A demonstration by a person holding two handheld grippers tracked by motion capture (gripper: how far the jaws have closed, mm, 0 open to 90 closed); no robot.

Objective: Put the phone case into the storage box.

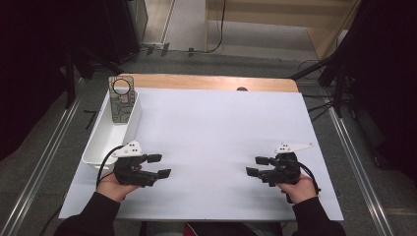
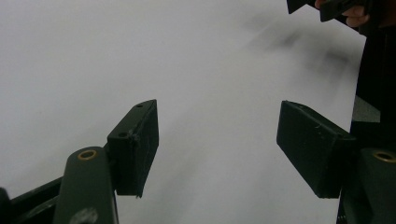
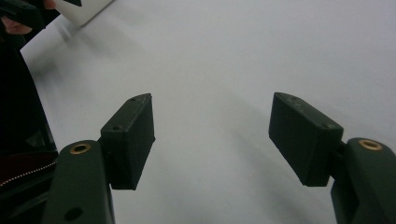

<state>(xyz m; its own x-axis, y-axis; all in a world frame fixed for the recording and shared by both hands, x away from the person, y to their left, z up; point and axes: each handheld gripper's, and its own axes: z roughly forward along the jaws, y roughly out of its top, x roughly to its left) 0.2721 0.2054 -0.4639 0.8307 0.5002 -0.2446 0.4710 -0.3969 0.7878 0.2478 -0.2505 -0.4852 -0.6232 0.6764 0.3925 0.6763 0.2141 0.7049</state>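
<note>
Both jaws spread, empty: left gripper (image 1: 158,165), right gripper (image 1: 256,166); bin's (image 1: 101,140) card (image 1: 121,100) lettering unreadable

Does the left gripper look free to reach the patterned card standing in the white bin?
Probably yes: the left gripper is open, holds nothing, and sits beside the white bin; the card stands uncovered at the far end.

Left black two-jaw gripper (image 1: 160,165) low, jaws apart, nothing between, pointing inward. Right black two-jaw gripper (image 1: 256,166) mirrored, jaws apart, empty. Dark-sleeved forearms enter from bottom.
</note>
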